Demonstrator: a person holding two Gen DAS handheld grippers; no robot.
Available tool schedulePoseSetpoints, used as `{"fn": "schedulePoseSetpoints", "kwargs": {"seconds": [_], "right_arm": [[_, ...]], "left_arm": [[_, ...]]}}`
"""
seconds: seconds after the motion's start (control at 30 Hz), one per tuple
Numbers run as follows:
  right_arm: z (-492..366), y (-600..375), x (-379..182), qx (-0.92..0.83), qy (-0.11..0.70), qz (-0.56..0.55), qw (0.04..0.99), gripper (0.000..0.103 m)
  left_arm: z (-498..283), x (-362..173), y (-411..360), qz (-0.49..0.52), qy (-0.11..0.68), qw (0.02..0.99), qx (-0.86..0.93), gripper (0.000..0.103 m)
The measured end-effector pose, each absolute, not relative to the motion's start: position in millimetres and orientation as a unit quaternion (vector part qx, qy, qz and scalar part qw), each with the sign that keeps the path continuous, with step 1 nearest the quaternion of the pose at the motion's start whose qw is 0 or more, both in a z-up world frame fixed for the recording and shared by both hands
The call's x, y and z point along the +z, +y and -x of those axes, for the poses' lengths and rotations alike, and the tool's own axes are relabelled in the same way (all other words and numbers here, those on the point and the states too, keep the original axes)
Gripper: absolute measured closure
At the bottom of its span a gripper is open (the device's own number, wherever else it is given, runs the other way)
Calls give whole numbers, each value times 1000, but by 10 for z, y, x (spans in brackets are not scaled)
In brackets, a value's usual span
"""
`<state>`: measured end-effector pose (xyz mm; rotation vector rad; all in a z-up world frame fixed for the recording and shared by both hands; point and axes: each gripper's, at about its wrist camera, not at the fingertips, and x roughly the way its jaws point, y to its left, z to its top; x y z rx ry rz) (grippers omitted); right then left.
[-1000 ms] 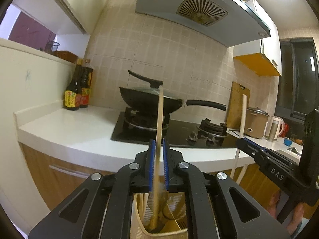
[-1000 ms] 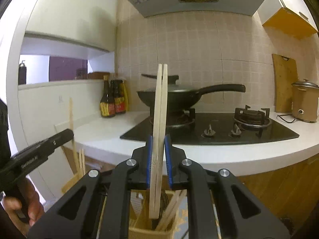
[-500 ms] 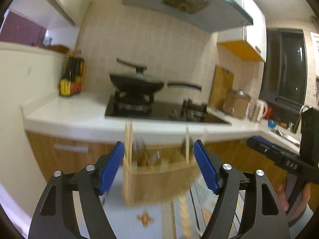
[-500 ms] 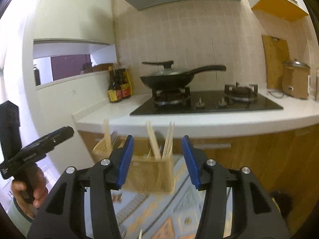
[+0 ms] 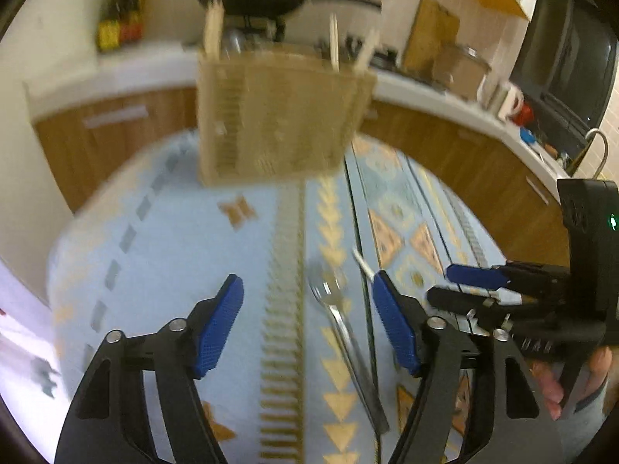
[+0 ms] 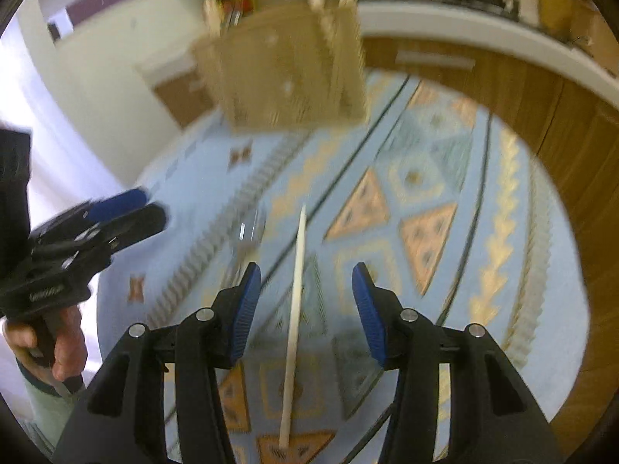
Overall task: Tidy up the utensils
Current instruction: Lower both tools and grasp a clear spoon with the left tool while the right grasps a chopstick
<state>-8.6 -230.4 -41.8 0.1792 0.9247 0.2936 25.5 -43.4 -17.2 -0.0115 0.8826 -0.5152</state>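
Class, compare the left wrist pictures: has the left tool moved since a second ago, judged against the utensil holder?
Yes. The left tool has opened and drawn back and down from the utensil holder, now hovering over a fork on the patterned cloth.

**Warm indoor light, lots of motion blur**

Both views are pretty smeared. The wooden utensil holder [image 5: 278, 112] near the top centre is blurred in each, and so is the patterned rug [image 5: 174, 239]. The gripper bodies along the bottom stay sharp. Colour cast is yellowish. Left edge blows out to white glare in both frames. Heavy fisheye bending curves the countertop [image 5: 445, 89], with black vignette corners.
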Motion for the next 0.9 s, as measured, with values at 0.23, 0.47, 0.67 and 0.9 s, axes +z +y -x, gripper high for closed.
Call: {"fn": "schedulePoseSetpoints", "kwargs": {"seconds": [0.23,0.47,0.67,0.9], "right_arm": [[220,-2019,-712,146,473,-34,868,77],[386,-1916,-738,125,449,31,884,98],[339,-2156,-679,114,456,1,883,99],[269,-2362,-693,126,480,-47,867,99]], "left_arm": [[-312,-549,-670,-14,484,834,-264,52],[-341,-667,-909,-40,488,837,-243,64],[-292,-662,-1218,-112,469,852,-204,78],[-305,-639,-1190,-110,466,854,-205,93]]}}
